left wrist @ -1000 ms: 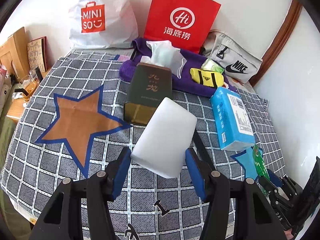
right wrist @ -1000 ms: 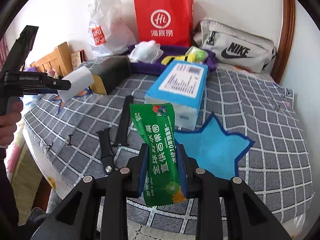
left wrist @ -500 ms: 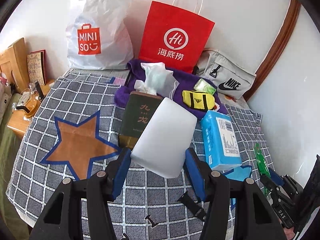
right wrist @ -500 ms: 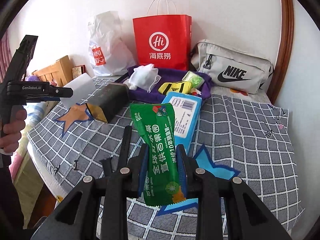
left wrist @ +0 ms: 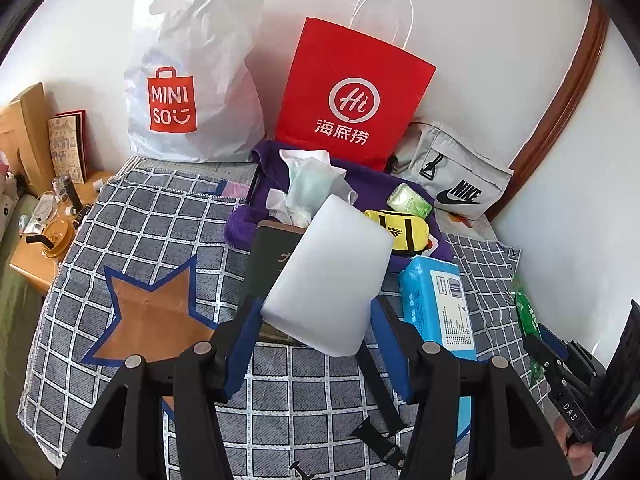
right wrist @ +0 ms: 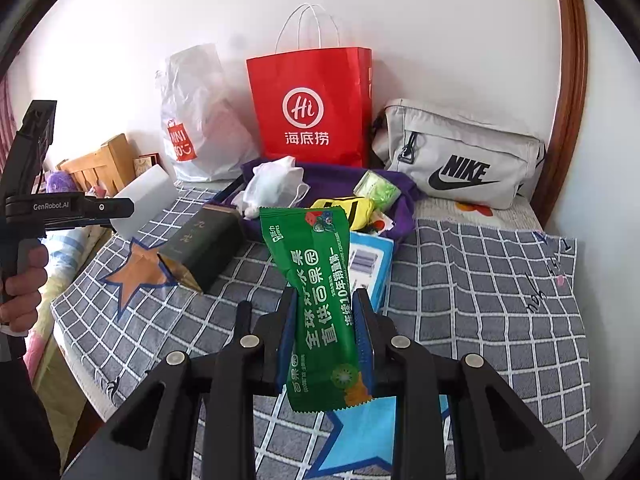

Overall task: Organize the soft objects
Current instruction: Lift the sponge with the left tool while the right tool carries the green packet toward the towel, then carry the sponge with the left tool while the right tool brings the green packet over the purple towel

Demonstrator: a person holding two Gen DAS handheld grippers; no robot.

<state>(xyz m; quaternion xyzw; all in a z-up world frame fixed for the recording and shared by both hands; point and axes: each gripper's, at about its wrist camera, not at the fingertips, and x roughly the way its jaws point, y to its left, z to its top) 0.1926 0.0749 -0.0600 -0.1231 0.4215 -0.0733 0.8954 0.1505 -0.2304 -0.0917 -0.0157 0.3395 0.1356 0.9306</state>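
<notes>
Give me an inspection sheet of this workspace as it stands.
Surface: checked blanket with star patches.
Job's things: white foam block and green wet-wipe pack, both held; purple towel bearing masks, yellow pouch.
Clutter: dark box, blue tissue pack, black straps.
Grippers: left gripper and right gripper each shut on their item.
Cables: nothing seen.
Surroundings: red paper bag, white Miniso bag, grey Nike bag.

1. White foam block (left wrist: 330,280) — smooth, rounded corners, tilted, lifted above the bed
2. Green snack packet (right wrist: 320,300) — glossy, white lettering, upright, raised off the checked cover (right wrist: 480,280)
</notes>
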